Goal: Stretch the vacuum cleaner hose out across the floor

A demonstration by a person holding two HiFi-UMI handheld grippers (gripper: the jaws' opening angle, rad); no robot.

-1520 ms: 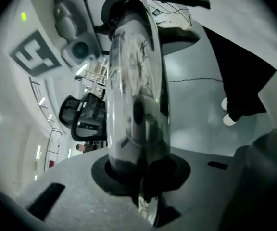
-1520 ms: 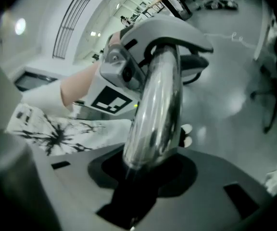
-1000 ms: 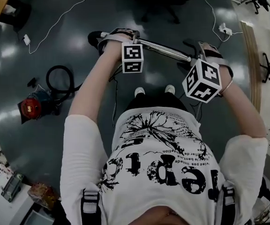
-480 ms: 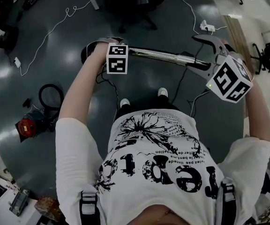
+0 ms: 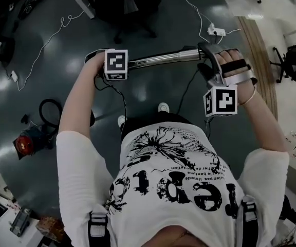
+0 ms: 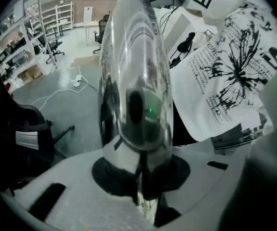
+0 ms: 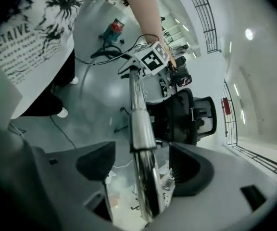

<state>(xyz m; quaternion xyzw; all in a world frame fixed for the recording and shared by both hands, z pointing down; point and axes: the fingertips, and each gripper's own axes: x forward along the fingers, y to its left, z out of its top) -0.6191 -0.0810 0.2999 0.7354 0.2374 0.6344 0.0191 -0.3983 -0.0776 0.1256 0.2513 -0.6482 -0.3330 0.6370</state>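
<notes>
1 wand (image 5: 158,59) swung: left gripper (image 6: 141,196) clamps it (right gripper (image 7: 143,170) just opened around it).

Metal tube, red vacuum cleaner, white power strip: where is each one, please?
metal tube (image 5: 161,59): head view, middle of its shiny shaft
red vacuum cleaner (image 5: 23,144): head view, its red top
white power strip (image 5: 213,31): head view, its white body

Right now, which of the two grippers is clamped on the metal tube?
The left gripper: its jaws are shut on the metal tube. The right gripper has just been opening its jaws; they stand apart, the tube loose between them.
</notes>
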